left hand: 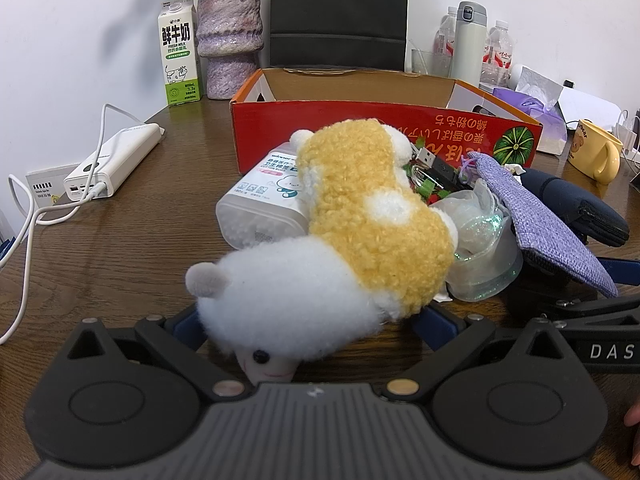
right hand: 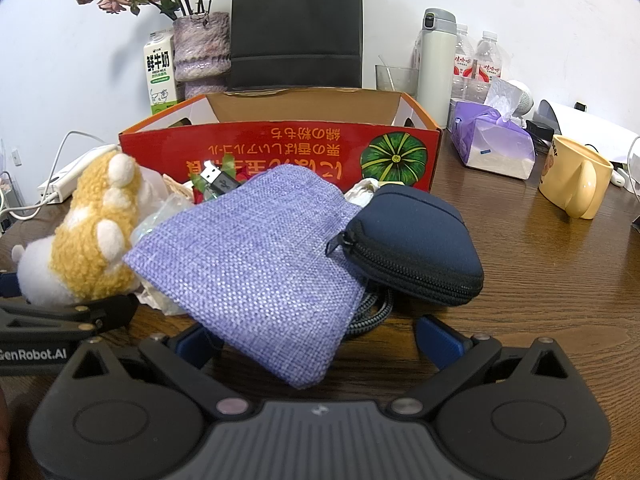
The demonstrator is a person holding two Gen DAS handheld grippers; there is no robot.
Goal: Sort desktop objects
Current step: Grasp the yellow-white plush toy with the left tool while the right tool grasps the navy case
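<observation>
Jaws on your left gripper (left hand: 312, 322) stand wide apart around the plush toy's (left hand: 340, 240) white head, not pressing it. Your right gripper (right hand: 316, 338) is just as wide, the purple pouch (right hand: 256, 256) lying loose between its fingers. Nothing is picked yet. Close on the toy first, then carry it to the red box (right hand: 280, 148) behind the pile.
</observation>
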